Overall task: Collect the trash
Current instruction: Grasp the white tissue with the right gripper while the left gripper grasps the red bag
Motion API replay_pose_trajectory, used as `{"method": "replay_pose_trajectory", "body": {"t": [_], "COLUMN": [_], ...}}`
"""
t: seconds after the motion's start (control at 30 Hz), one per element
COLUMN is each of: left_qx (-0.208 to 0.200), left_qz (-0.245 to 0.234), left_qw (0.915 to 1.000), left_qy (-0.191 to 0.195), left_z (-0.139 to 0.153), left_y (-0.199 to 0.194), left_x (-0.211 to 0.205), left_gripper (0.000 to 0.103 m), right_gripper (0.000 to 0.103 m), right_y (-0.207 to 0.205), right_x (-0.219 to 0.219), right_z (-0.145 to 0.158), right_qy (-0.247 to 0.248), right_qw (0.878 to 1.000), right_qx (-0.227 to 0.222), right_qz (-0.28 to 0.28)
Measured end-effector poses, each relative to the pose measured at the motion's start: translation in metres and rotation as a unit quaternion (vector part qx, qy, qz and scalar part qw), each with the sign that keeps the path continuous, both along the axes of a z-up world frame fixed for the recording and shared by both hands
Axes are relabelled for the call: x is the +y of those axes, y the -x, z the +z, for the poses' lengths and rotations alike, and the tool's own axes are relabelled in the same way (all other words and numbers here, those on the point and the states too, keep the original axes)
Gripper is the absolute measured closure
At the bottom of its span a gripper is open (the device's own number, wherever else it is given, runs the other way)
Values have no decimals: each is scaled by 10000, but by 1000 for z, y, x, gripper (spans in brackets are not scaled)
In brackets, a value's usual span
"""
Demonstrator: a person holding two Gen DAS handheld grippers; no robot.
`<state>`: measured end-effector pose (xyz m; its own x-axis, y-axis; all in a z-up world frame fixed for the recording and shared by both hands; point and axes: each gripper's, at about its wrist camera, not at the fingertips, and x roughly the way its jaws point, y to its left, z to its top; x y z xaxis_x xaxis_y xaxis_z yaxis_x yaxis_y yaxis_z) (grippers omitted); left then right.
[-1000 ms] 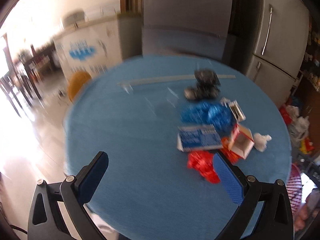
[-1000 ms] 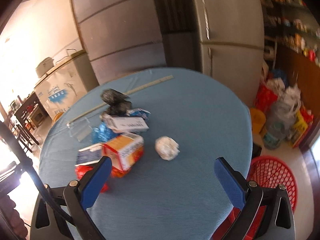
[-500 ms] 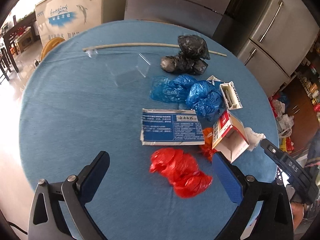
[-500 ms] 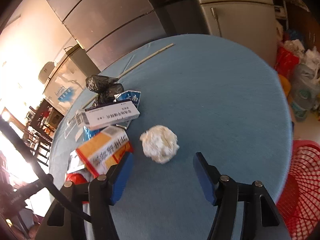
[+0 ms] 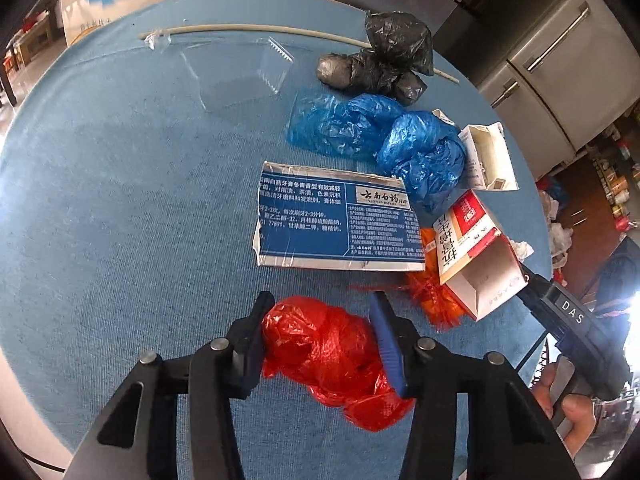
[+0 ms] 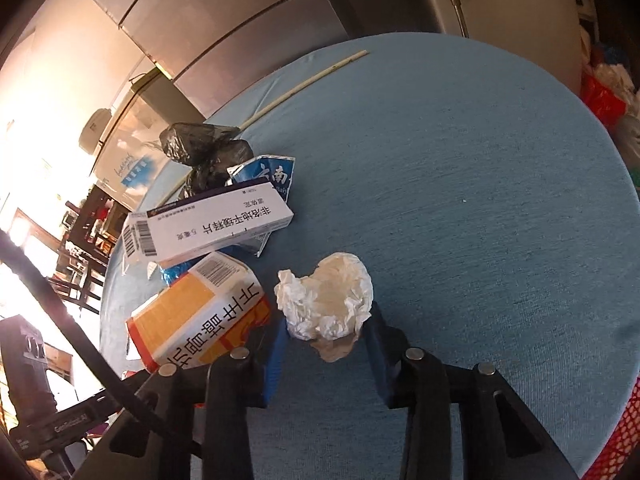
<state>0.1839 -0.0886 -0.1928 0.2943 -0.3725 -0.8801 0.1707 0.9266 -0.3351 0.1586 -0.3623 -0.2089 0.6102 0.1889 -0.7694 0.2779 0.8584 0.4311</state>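
Trash lies on a round table with a blue cloth (image 5: 120, 200). My left gripper (image 5: 322, 334) is shut on a crumpled red plastic bag (image 5: 332, 356) that rests on the cloth. My right gripper (image 6: 326, 332) is shut on a white crumpled paper ball (image 6: 328, 296) on the cloth (image 6: 480, 200). Other trash sits nearby: a flattened blue box (image 5: 336, 224), blue plastic bags (image 5: 380, 136), black bags (image 5: 384, 60), an orange-white carton (image 6: 200, 316), a white medicine box (image 6: 212, 228).
A red mesh basket (image 6: 624, 440) stands by the table's right edge. A thin stick (image 5: 260, 32) and clear plastic wrap (image 5: 240, 68) lie at the far side. Refrigerators (image 5: 552, 60) and a freezer chest stand behind the table. The right tool's body (image 5: 576, 340) is at the right.
Both grippers have moved down to the table and closed. The left one now clamps the red bag and the right one clamps the paper ball.
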Motion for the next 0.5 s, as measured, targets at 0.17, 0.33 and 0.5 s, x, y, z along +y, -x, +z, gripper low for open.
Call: {"method": "replay_pose_trajectory", "body": {"t": [0.17,0.33,0.5], "left_qx": [-55,-371,-833], "left_qz": [-39,-214,-542], "left_qw": [10000,9991,9950], "left_qy": [1,24,-79], "left_z": [5,22,37], "left_y": [9,25,44], "left_x": [6,5,-5], "left_gripper": [59,67,72], "right_gripper": [65,65,65], "right_y": [12,33,60], "right_x": [-4,-7,-8], "right_z": [2,13,27], "right_qy": [-104,-62,21], "right_qw": [9999,9997,9989], "right_qx": [-45,-186,-451], "right_qz": [-103,-126,-133]}}
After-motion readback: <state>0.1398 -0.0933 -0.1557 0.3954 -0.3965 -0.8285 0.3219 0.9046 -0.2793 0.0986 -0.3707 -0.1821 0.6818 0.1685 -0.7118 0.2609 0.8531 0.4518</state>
